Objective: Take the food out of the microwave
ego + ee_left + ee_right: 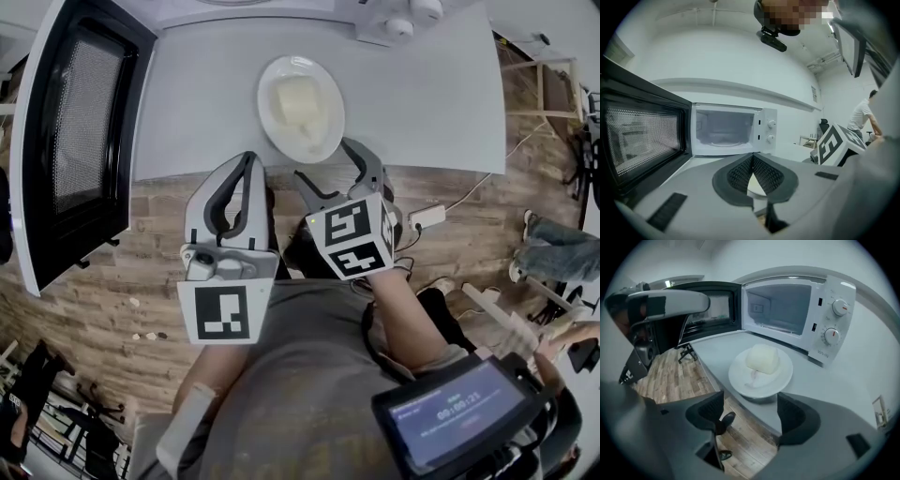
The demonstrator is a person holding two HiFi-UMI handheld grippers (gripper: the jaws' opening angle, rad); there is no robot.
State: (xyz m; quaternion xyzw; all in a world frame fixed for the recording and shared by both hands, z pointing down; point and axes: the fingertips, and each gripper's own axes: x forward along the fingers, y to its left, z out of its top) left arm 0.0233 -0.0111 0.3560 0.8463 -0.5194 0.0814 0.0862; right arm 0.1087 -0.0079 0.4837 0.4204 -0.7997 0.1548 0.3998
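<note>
- A white microwave (834, 324) stands at the back of a white table (422, 122). Its black-framed door (84, 122) is swung fully open to the left, and the cavity looks empty.
- Two round knobs (839, 308) sit one above the other on the control panel, to the right of the cavity.
- The food (762, 358) is out of the microwave. It is a pale, cream-coloured block on a round white plate (740, 380); what kind of food it is cannot be told from these views.
- The plate rests on the table in front of the open cavity, close to the table's near edge.
- The right gripper (750, 414) is tilted down towards the plate from the person's side of the table.
- Its fingers (792, 418) are spread wide with nothing between them. They sit just short of the plate's near rim and do not touch it.
- The square-patterned marker cube (352, 234) on this gripper faces up at the head camera.
- The left gripper (752, 161) is held just beside the right one, off the table's edge, and points roughly level towards the microwave.
- Its fingers (738, 176) are pressed together at the tips and hold nothing. A sliver of the white plate shows through the small gap below the tips.
- Below both grippers lies a wooden floor (141, 272). The person's dark shoe (725, 420) shows on it between the right gripper's fingers.
</note>
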